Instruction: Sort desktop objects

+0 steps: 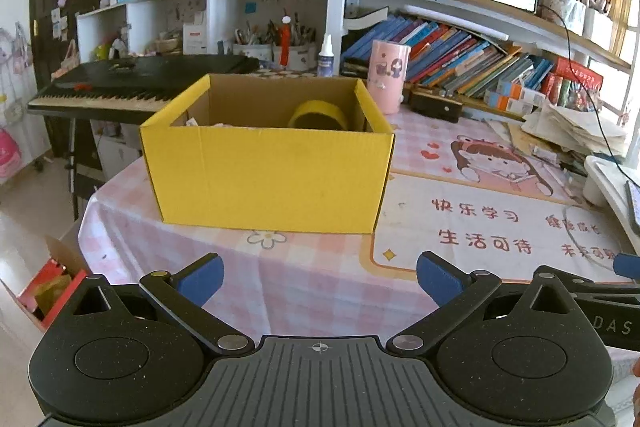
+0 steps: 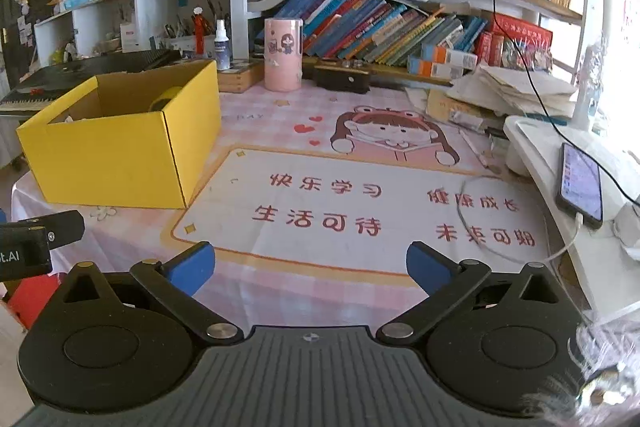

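Ahead of the left gripper (image 1: pixel 320 279), the yellow cardboard box (image 1: pixel 268 175) sits open on the pink desk mat (image 1: pixel 460 227), with a yellow tape roll (image 1: pixel 318 115) leaning inside near its far right corner. A pink cup (image 1: pixel 389 75) stands beyond. Both the left gripper and the right gripper (image 2: pixel 310 263) are spread wide, holding and touching nothing.

The surface (image 2: pixel 320 131) lies bare from its near edge to the pink cup (image 2: pixel 282 55) at the back, open to pass. The yellow box (image 2: pixel 116 155) blocks the left side, open-topped, with a tape roll (image 1: pixel 318 115) inside. A paper stack (image 2: pixel 520 87) and phone (image 2: pixel 582 183) crowd the right edge.
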